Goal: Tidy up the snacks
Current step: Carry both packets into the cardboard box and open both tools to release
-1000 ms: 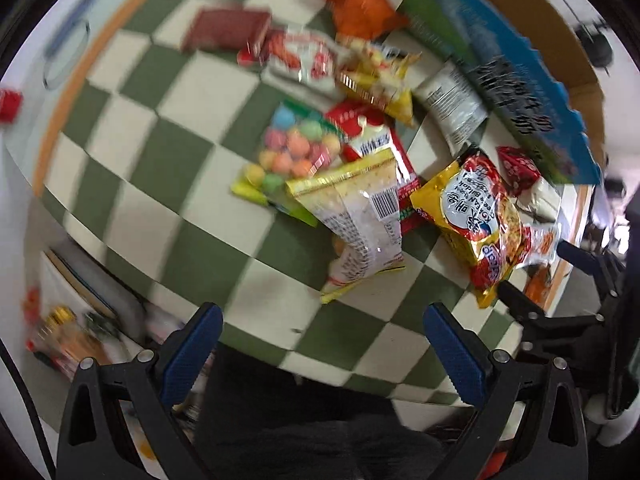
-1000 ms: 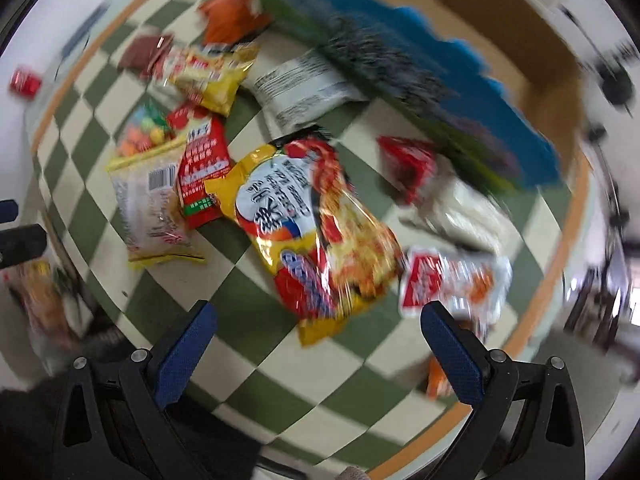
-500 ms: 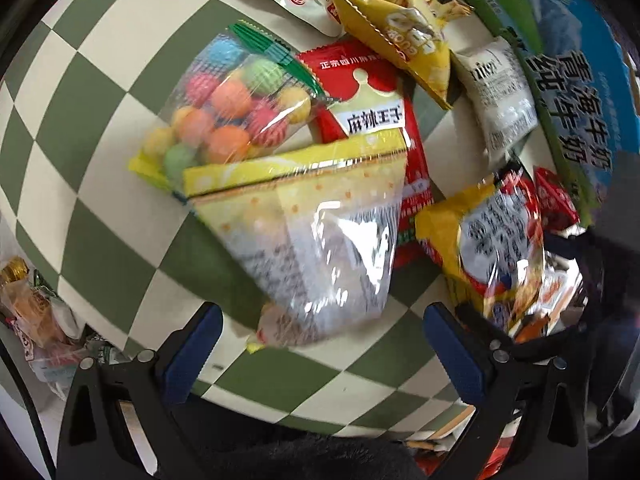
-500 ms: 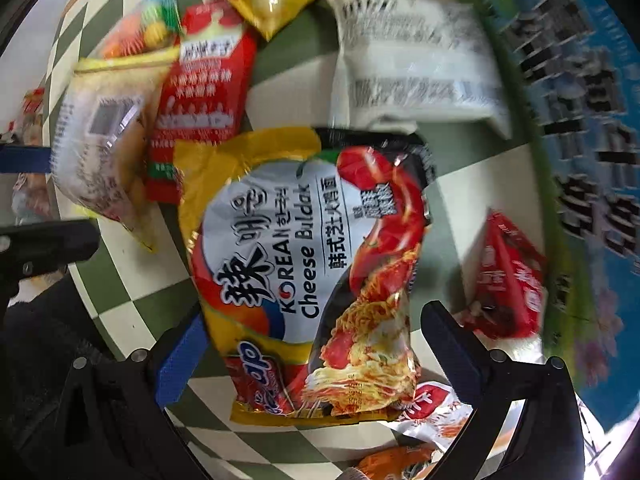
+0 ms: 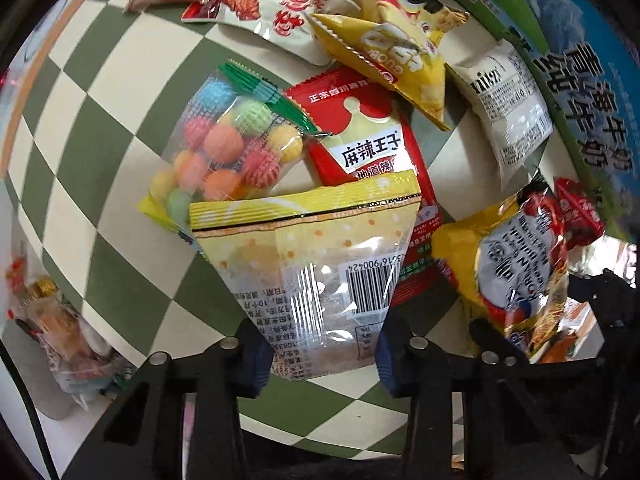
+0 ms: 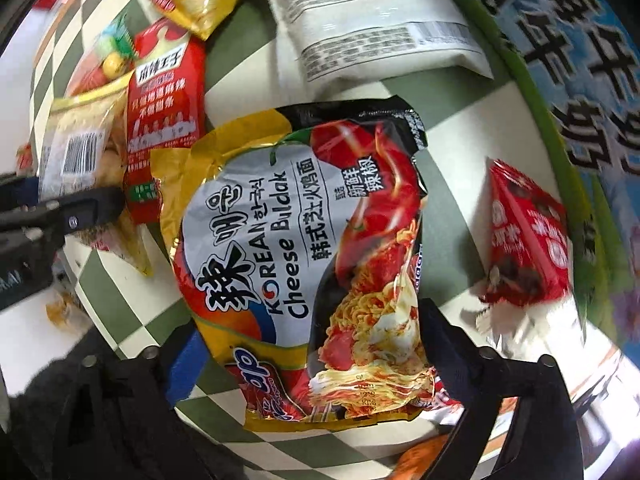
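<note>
You see a glossy, crinkled plastic noodle packet (image 6: 304, 256) at six o'clock; at ten o'clock a clear, shiny film bag (image 5: 320, 272); the checked tablecloth (image 5: 92, 128) looks matt.

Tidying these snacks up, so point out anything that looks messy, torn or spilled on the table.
Nothing looks torn or spilled. The packets just lie in a loose heap: the clear yellow-topped bag overlaps the red packet and the candy bag, and the yellow chip bag lies across the red one's top. The noodle packet sits crooked.

A green-and-cream checkered tablecloth (image 5: 100, 184) carries a noodle packet (image 6: 304, 248), candy bag (image 5: 224, 152) and white pouch (image 5: 508, 108).
</note>
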Demonstrator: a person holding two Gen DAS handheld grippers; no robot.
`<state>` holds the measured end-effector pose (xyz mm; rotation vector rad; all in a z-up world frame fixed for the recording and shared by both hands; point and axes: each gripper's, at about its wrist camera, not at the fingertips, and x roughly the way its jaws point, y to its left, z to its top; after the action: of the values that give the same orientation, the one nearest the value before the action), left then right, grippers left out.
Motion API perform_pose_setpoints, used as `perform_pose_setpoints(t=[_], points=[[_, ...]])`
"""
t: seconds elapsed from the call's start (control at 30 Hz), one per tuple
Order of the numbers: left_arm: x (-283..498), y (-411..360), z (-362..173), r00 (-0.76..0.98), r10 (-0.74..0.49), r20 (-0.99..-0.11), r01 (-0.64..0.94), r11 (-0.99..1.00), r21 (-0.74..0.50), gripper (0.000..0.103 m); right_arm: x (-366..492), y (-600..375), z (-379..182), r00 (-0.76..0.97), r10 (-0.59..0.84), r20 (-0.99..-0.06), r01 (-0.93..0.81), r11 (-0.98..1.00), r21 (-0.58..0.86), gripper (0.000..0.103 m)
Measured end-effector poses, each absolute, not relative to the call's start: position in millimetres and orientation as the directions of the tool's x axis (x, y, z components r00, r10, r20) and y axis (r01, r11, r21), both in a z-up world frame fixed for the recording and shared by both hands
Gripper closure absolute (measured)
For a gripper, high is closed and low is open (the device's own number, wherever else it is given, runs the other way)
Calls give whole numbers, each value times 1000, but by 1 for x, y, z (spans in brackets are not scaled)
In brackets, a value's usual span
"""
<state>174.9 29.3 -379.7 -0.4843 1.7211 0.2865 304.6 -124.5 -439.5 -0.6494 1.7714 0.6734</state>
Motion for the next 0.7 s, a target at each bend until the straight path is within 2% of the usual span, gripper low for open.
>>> perform_pose_setpoints(t=[0.23,0.43,0.57,0.7], points=[[175,13,-377,-183,-65,-981,-417,909,18,67,327,-162,-440,-297,-36,-954,-519,845,130,12],[173,-3,-360,-169,1,-986,-362,930,63,68,345,-207,-436,-310,107,-945,-283,938,199,12],[176,-19,-324,-111,31,-993,-317,946,65,69,340,-240,-415,-295,229,-928,-154,947,283,12],[190,-37,-273,-32,11,-999,-269,963,19,69,351,-278,-385,-263,334,-905,-74,928,364,12]])
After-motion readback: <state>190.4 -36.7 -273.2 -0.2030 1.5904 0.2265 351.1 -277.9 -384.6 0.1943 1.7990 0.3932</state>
